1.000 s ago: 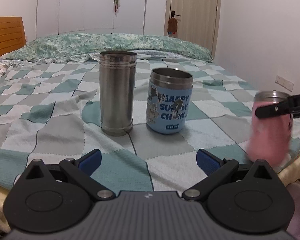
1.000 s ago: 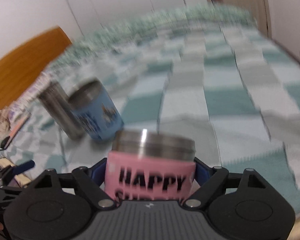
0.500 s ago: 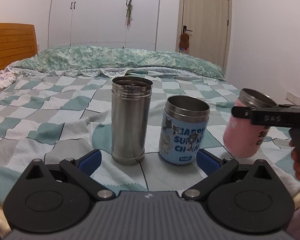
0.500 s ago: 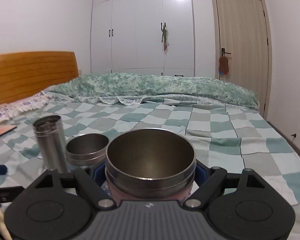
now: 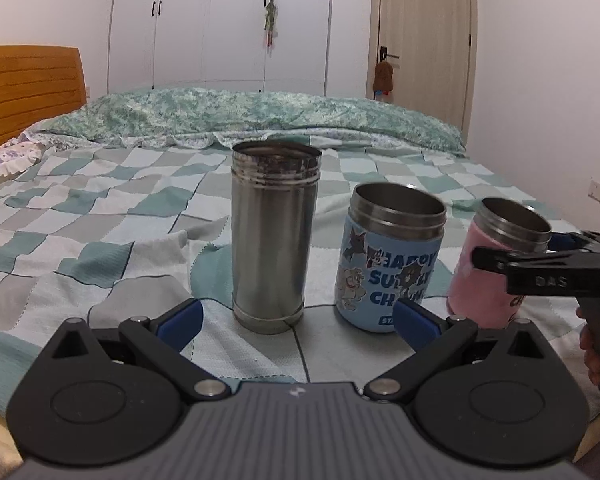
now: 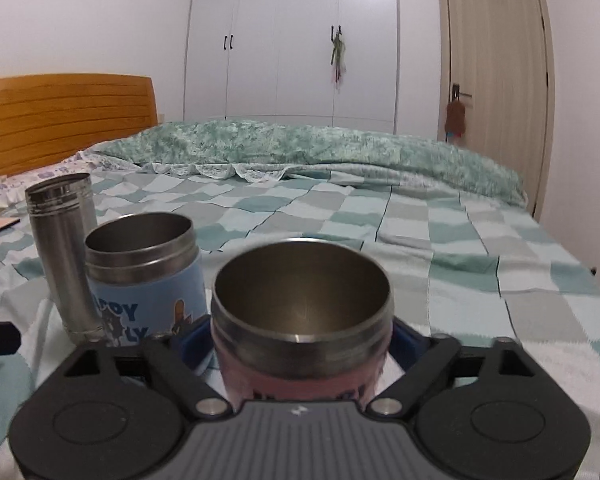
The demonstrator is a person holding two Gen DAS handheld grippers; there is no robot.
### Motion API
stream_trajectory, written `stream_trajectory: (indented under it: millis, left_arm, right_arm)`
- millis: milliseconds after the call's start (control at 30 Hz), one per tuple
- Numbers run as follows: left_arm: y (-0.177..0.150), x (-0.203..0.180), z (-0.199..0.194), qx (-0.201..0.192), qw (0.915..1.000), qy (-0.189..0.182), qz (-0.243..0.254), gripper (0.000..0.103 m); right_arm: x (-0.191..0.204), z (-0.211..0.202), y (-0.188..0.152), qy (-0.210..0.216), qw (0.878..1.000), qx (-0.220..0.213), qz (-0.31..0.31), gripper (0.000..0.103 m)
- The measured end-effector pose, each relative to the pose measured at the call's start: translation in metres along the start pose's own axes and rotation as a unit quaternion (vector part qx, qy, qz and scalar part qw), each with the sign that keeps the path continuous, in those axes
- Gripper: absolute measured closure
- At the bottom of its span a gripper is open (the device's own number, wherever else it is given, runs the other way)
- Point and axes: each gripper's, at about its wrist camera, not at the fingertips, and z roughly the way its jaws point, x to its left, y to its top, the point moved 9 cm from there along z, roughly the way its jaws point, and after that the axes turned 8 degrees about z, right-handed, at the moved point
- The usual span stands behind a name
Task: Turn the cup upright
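A pink cup with a steel rim sits between the fingers of my right gripper, mouth up and close to upright. In the left wrist view the pink cup is at the right, low over the bed, with the right gripper clamped around it. A blue cartoon cup and a tall steel cup stand upright on the checked blanket. My left gripper is open and empty in front of them.
The blue cup stands just left of the held pink cup, the steel cup beyond it. A green patterned quilt lies at the back, a wooden headboard at left, a door at right.
The right gripper has turned the pink cup from tilted to mouth up and brought it lower, closer to the blue cup. The left gripper has tilted its view up slightly.
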Motion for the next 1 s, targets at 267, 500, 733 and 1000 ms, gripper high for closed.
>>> stream_trajectory:
  millis: [267, 500, 733, 1000]
  left_arm:
    - [0.001, -0.012, -0.045, -0.068, 0.9976, 0.006, 0.013, 0.0]
    - [-0.013, -0.039, -0.09, -0.123, 0.9916, 0.001, 0.039, 0.0]
    - [-0.041, -0.066, -0.111, -0.151, 0.9874, 0.007, 0.047, 0.0]
    - [-0.068, -0.074, -0.111, -0.162, 0.9855, 0.031, 0.04, 0.0]
  right_arm:
    - [-0.006, -0.088, 0.002, 0.028, 0.995, -0.096, 0.0, 0.0]
    - [-0.011, -0.16, -0.034, 0.037, 0.991, -0.127, -0.029, 0.0]
    - [-0.022, -0.199, -0.071, 0.021, 0.988, -0.145, -0.038, 0.0]
    - [-0.033, -0.218, -0.098, 0.008, 0.987, -0.156, -0.048, 0.0]
